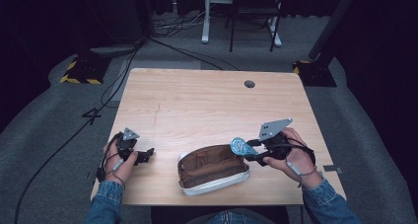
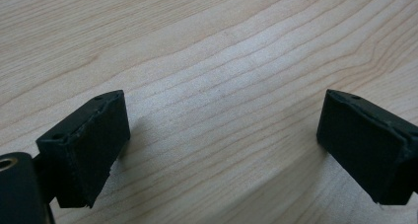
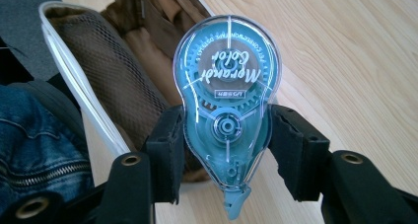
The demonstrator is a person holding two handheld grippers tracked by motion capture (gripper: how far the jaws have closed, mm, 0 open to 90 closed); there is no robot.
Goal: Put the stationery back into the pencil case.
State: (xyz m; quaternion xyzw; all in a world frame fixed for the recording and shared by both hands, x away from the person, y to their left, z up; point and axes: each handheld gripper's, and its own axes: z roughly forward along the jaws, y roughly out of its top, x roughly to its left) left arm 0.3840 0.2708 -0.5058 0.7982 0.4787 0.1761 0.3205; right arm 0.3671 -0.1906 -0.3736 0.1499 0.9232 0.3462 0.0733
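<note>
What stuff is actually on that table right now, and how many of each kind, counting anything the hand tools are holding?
Open brown pencil case: 1
Teal correction tape dispenser, clamped in the right gripper: 1
Handheld grippers, including the open left gripper: 2
Total: 4

"Morandi Color" on the correction tape dispenser (image 3: 226, 110)

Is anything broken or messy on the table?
Nothing looks broken or spilled. The pencil case lies open on the table, and the right gripper holds a teal correction tape at its right end. The left gripper is open and holds nothing.
</note>
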